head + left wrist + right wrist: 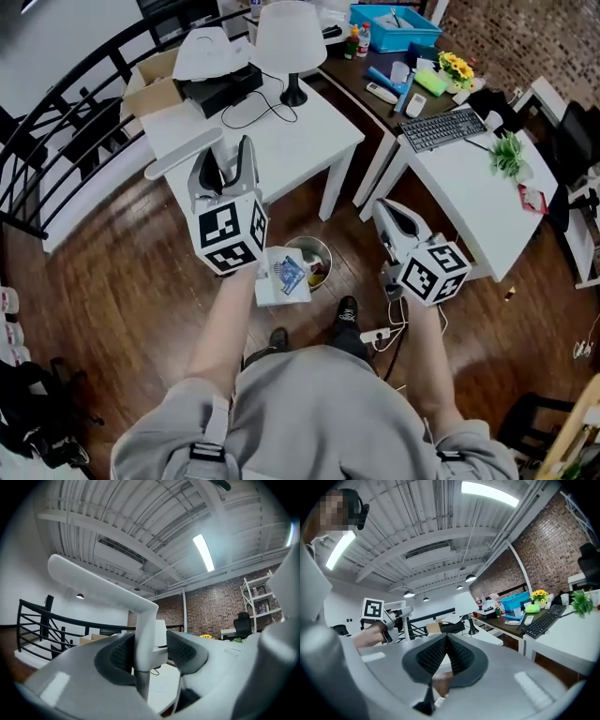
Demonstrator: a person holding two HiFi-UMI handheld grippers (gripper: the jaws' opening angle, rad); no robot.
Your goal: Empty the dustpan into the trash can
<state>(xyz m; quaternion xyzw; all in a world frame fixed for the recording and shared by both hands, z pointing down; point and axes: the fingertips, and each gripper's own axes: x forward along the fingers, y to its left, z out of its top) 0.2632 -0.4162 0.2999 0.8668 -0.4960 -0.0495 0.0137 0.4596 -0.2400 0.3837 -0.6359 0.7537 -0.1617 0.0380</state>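
Note:
My left gripper (228,161) is shut on the long white handle (183,154) of the dustpan, which juts up and to the left. The dustpan's tray (281,279) hangs below the gripper with scraps of paper in it, beside and partly over the rim of the small metal trash can (317,253) on the floor. In the left gripper view both pads press on the handle (140,616). My right gripper (387,213) hovers to the right of the can, shut with nothing between its jaws; its pads meet in the right gripper view (446,641).
A white table (319,141) with a lamp (291,42) and boxes stands just beyond the can. A desk with a keyboard (441,127) is at the right. A power strip (375,335) and cables lie on the wooden floor by my feet. A black railing (56,112) runs along the left.

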